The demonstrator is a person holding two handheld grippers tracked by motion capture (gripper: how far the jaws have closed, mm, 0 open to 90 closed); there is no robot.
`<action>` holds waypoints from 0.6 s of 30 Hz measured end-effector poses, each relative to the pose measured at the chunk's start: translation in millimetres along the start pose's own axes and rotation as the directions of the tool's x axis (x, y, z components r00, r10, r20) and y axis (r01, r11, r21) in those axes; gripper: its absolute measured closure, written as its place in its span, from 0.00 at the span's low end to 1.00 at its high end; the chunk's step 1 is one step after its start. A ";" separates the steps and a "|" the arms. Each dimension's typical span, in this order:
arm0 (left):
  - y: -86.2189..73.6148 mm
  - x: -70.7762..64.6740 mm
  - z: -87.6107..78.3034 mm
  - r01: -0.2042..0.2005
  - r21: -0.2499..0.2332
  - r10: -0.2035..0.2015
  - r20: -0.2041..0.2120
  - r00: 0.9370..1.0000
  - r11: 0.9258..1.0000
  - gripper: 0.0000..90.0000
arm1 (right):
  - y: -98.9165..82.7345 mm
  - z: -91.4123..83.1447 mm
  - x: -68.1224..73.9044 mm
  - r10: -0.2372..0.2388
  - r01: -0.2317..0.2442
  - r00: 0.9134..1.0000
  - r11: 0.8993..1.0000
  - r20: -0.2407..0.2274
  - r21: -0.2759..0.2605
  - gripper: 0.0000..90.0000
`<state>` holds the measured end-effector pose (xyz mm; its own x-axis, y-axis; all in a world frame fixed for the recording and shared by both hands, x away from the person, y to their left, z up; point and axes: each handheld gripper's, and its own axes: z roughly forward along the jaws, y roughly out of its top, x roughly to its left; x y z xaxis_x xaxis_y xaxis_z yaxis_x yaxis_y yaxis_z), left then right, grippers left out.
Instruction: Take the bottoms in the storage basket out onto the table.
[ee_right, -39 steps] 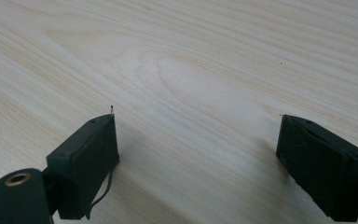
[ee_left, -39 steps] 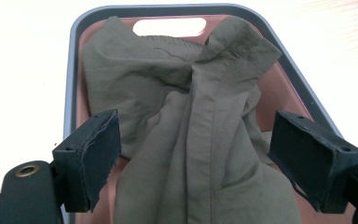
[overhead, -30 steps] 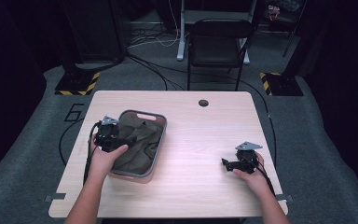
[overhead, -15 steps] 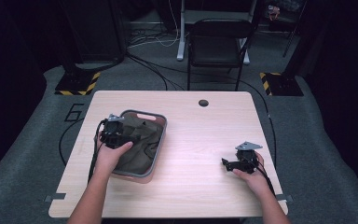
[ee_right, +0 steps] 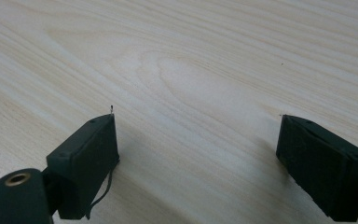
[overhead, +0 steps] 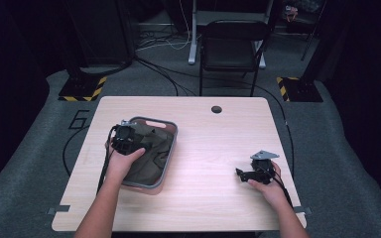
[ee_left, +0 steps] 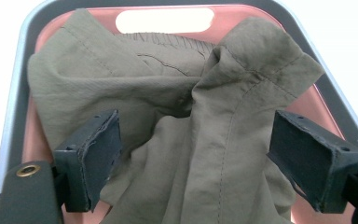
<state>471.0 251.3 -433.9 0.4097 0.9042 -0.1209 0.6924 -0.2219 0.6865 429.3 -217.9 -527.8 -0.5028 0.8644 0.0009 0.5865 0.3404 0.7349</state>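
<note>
A person's left gripper (overhead: 125, 139) hangs over a grey basket (overhead: 170, 148) near the table's (overhead: 203, 144) left edge, jaws spread wide above the crumpled olive-green garment (overhead: 151, 156) that fills it; in the left gripper view the two black pads (ee_left: 91, 156) stand on either side of a raised fold of the cloth (ee_left: 205, 140), neither pressing it; the basket's pink inner wall (ee_left: 98, 14) and its slot handle (ee_left: 164, 19) show beyond the fabric. Toward the table's right edge, near the front corner, the right gripper (overhead: 250, 173) sits low in the other hand, well apart from the basket; in the right gripper view its jaws also gape, bare pale wood (ee_right: 205, 84) between them, holding nothing. A round cable hole (overhead: 216, 109) marks the table's far edge; a black chair (overhead: 230, 49) stands behind it.
</note>
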 end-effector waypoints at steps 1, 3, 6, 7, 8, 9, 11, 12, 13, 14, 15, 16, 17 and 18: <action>0.2 0.4 1.4 0.000 0.000 0.000 0.002 1.000 1.000 0.18 | 0.0 0.0 0.1 0.001 -0.001 1.000 1.000 -0.002 0.000 0.13; 0.1 0.2 2.9 0.010 -0.002 -0.010 -0.001 1.000 1.000 0.18 | 0.0 0.0 0.0 0.000 0.000 1.000 1.000 0.000 0.000 0.13; 0.3 1.5 6.8 0.020 0.002 -0.020 0.000 1.000 1.000 0.17 | 0.1 0.0 0.1 0.001 -0.001 1.000 1.000 -0.002 0.000 0.13; 0.9 2.7 7.2 0.013 0.025 -0.014 0.008 1.000 1.000 0.17 | 0.1 0.0 0.1 0.001 -0.001 1.000 1.000 -0.002 0.000 0.13; 0.7 2.2 9.5 0.027 0.019 -0.027 0.008 1.000 0.999 0.17 | 0.1 0.1 0.0 0.000 0.000 1.000 1.000 -0.002 -0.001 0.13; 1.1 3.0 10.5 0.016 0.036 -0.017 0.015 1.000 0.999 0.17 | 0.1 0.1 0.1 0.001 -0.001 1.000 1.000 -0.003 0.000 0.13; 0.8 2.6 14.6 0.022 0.048 -0.023 0.021 1.000 0.999 0.17 | 0.3 -0.1 0.0 0.000 0.000 1.000 1.000 -0.008 0.006 0.13; 0.7 2.9 16.7 0.018 0.056 -0.019 0.024 1.000 0.998 0.17 | 0.4 -0.1 0.0 0.001 -0.001 1.000 1.000 -0.008 0.007 0.13; 0.4 2.0 18.4 0.029 0.053 -0.030 0.020 0.999 0.998 0.17 | 0.4 -0.1 0.0 0.000 0.000 1.000 1.000 -0.008 0.007 0.13; 0.6 2.7 19.8 0.023 0.065 -0.024 0.023 0.999 0.998 0.17 | 0.4 -0.1 0.1 0.001 -0.001 1.000 1.000 -0.008 0.007 0.13; 0.8 3.0 21.4 0.022 0.070 -0.023 0.021 0.999 0.997 0.16 | 0.3 -0.1 0.0 0.001 -0.001 1.000 1.000 -0.008 0.005 0.13; 0.9 3.3 24.2 0.025 0.076 -0.026 0.022 0.999 0.997 0.16 | 0.3 0.0 0.1 0.001 -0.001 1.000 1.000 -0.008 0.005 0.13; 1.0 3.4 25.4 0.029 0.078 -0.031 0.025 0.999 0.997 0.16 | 0.3 0.0 0.1 0.001 -0.001 1.000 1.000 -0.007 0.004 0.13; 1.4 3.9 26.4 0.027 0.087 -0.030 0.031 0.999 0.996 0.16 | 0.2 0.2 0.0 -0.002 0.002 1.000 1.000 -0.004 0.002 0.13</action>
<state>489.2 244.9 -452.4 0.4068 0.8988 -0.1632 0.7521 -0.2282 0.6182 429.6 -217.8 -527.8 -0.5063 0.8623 0.0022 0.5871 0.3429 0.7333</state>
